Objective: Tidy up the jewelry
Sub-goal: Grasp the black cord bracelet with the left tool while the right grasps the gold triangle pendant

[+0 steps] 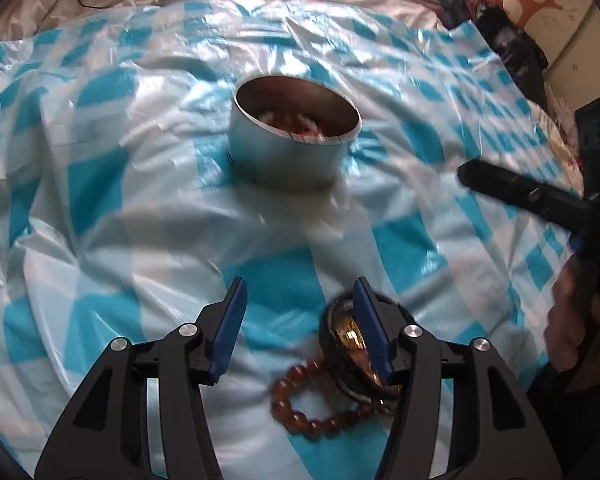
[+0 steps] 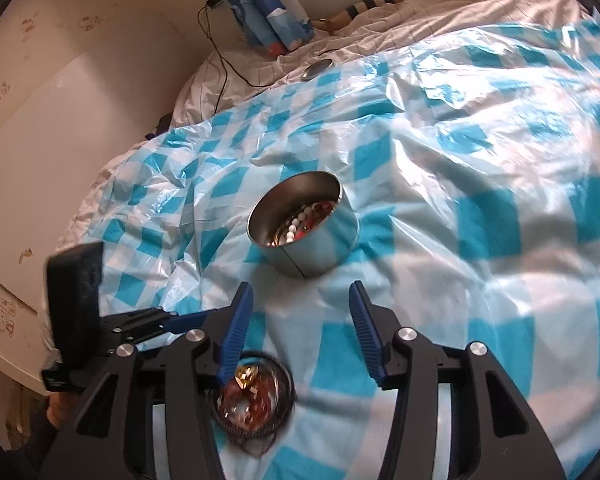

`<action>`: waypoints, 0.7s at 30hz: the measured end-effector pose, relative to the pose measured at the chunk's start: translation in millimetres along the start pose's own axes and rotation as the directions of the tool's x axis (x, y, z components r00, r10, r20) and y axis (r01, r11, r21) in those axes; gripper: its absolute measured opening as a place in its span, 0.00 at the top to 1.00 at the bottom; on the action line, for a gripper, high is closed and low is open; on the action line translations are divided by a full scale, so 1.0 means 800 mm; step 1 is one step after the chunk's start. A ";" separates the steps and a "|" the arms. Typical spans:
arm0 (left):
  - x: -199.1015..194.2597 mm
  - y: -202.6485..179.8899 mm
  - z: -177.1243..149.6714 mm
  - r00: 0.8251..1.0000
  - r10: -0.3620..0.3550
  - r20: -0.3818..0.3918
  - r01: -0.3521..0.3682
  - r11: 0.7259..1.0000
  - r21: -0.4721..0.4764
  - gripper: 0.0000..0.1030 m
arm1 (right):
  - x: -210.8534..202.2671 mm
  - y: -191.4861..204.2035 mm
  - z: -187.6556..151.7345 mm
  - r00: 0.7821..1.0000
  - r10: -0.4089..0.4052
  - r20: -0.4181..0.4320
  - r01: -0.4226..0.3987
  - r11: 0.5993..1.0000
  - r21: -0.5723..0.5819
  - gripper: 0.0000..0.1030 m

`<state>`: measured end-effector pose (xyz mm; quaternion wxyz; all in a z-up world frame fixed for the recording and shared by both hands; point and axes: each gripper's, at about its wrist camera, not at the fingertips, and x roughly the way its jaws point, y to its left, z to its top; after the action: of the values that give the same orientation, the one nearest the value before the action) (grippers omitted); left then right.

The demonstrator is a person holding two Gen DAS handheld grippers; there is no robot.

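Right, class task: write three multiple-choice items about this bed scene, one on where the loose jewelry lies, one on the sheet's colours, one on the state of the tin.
1. Where does the pile of loose jewelry lie?
A. on the sheet, near the fingertips of the hand-held grippers
B. inside the tin
C. on the floor

2. What colours is the plastic sheet?
A. red and black
B. blue and white checks
C. plain green

3. What state is the round metal tin in?
A. lidded
B. tipped on its side
C. upright, open, with beads inside

Answers:
1 A: the brown bead bracelet and dark bangles lie on the sheet, apart from the tin.
2 B: turquoise and white squares cover it.
3 C: its rim faces up, with no lid on it, and white and red beads show inside.
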<state>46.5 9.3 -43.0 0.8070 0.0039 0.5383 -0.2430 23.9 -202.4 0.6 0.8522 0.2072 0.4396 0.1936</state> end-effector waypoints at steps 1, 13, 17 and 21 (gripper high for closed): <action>0.003 -0.003 -0.004 1.000 -0.003 -0.010 0.003 1.000 0.008 0.49 | -0.007 0.000 -0.002 1.000 -0.001 0.005 0.001 1.000 0.000 0.50; 0.011 -0.018 -0.018 0.999 -0.042 0.014 0.041 0.999 0.024 0.86 | -0.033 0.018 -0.016 1.000 -0.029 -0.011 0.028 0.999 -0.041 0.37; -0.004 -0.011 -0.010 0.995 -0.092 0.046 0.092 0.996 -0.006 0.88 | -0.024 0.019 -0.022 0.998 -0.040 -0.040 0.038 0.998 -0.044 0.37; -0.017 0.001 -0.003 0.982 -0.174 0.071 0.178 0.983 -0.053 0.89 | -0.017 0.023 -0.027 0.997 -0.048 -0.065 0.044 0.997 -0.062 0.37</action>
<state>40.7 16.1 -32.8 0.7994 -0.0757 0.5167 -0.2971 -3.7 -189.7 8.0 0.8474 0.1644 0.4661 0.1939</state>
